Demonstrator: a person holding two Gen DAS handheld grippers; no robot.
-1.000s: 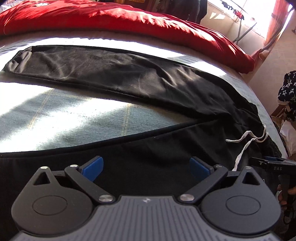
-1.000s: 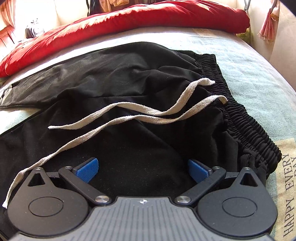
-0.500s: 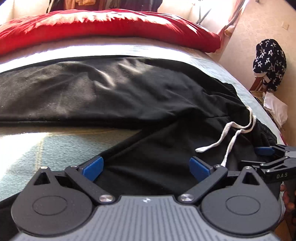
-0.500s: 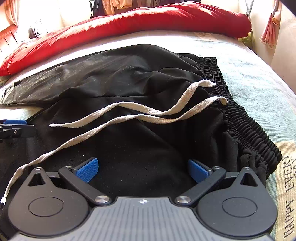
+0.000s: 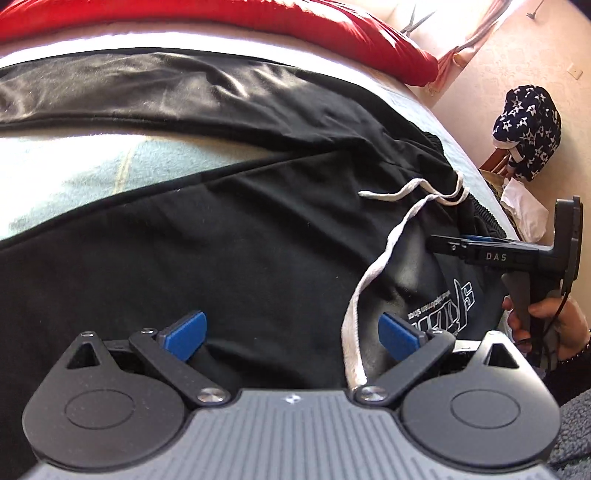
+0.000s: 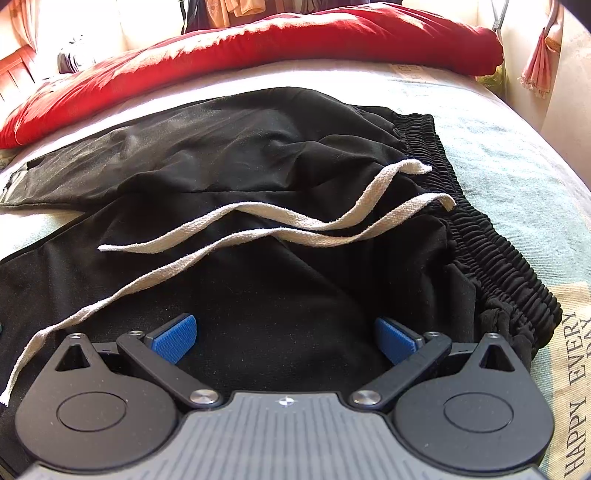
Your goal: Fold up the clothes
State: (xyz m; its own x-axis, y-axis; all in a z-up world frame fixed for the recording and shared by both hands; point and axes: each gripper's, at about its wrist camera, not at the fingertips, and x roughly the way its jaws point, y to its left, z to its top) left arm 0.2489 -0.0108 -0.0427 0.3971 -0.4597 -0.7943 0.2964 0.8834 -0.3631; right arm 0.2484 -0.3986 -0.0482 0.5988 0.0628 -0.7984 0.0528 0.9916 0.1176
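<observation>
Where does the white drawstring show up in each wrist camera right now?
Left wrist: the white drawstring runs from right of centre down to the lower middle, ending by the left claw.
Right wrist: it crosses the middle, trailing to the lower left edge.
Shared landmark: the red blanket along the top.

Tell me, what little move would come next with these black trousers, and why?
Probably closing the right gripper on the black trousers near the elastic waistband: both grippers are open, holding nothing, and the trousers lie spread unfolded on the bed.
</observation>
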